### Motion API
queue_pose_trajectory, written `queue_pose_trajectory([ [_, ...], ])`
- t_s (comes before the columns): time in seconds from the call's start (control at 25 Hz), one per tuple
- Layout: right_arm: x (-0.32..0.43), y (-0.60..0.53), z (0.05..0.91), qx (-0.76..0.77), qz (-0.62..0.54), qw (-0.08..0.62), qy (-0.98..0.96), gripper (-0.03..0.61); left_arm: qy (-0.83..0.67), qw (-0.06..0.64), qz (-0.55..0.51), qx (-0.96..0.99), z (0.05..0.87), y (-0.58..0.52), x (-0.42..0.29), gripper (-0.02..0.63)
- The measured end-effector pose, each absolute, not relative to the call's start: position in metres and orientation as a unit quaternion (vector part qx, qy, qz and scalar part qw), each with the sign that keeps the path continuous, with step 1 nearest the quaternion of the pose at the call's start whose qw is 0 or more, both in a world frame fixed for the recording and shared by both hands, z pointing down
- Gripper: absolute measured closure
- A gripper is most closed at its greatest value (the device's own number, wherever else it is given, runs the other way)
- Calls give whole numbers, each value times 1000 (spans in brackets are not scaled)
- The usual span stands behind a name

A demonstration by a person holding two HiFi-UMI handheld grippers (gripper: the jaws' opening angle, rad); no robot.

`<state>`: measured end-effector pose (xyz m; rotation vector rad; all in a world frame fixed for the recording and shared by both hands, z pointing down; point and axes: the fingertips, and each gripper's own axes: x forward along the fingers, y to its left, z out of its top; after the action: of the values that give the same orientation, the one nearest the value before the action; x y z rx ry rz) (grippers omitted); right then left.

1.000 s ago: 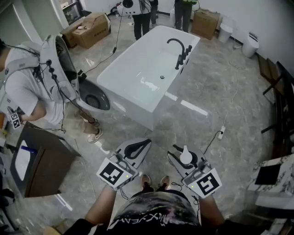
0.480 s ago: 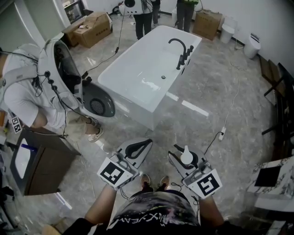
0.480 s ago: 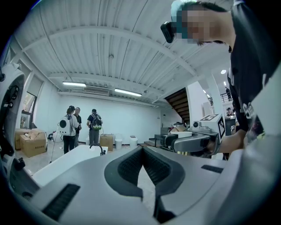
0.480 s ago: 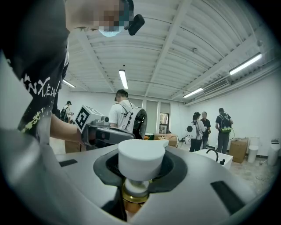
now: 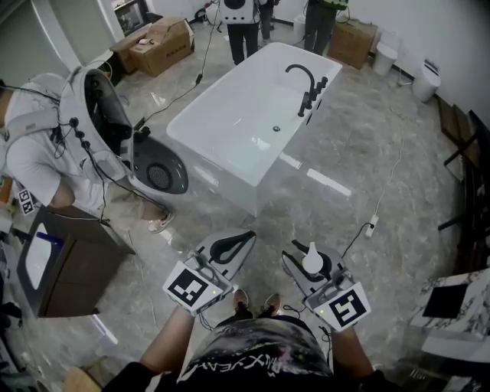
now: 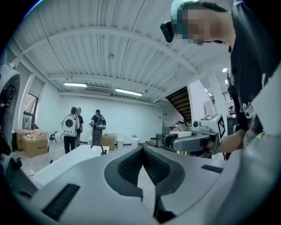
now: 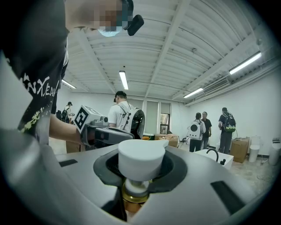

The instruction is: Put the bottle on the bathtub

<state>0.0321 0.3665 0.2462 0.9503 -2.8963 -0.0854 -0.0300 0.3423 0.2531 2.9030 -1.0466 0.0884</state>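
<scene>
The bottle shows its white pump cap (image 5: 310, 259) and a gold collar (image 7: 137, 193). My right gripper (image 5: 298, 266) is shut on it below the cap, held low in front of my body; the bottle's body is hidden. To its left, my left gripper (image 5: 246, 236) is shut with nothing between its black pads (image 6: 127, 165). The white bathtub (image 5: 222, 180) with a black faucet (image 5: 305, 83) stands on the floor well ahead of both grippers. It also appears far off in the left gripper view, as the bathtub (image 6: 66, 160), and in the right gripper view, as the bathtub (image 7: 215, 156).
A person (image 5: 38, 153) wearing a grey pack stands left of the tub, beside a brown cabinet (image 5: 65, 264). Cardboard boxes (image 5: 157, 42) and other people (image 5: 243, 19) are beyond the tub. A cable with a power strip (image 5: 371, 224) lies on the marble floor at right.
The head view has shifted slightly, so the tub sits a little lower and to the right. The person at left has moved a bit. Both grippers keep their pose.
</scene>
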Motion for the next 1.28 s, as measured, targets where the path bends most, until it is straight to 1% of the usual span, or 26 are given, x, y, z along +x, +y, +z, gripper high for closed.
queue_pose_trajectory([
  [0.32, 62, 367, 247, 299, -22, 36, -953, 477, -353, 20, 34, 935, 254, 345, 1, 600],
  [0.52, 75, 370, 257, 294, -21, 45, -955, 477, -361, 21, 36, 932, 263, 354, 13, 600],
  [0.92, 82, 376, 262, 288, -30, 35, -956, 477, -367, 12, 34, 930, 265, 362, 24, 600],
  [1.28, 85, 360, 275, 296, -33, 33, -954, 477, -360, 7, 31, 932, 277, 345, 28, 600],
])
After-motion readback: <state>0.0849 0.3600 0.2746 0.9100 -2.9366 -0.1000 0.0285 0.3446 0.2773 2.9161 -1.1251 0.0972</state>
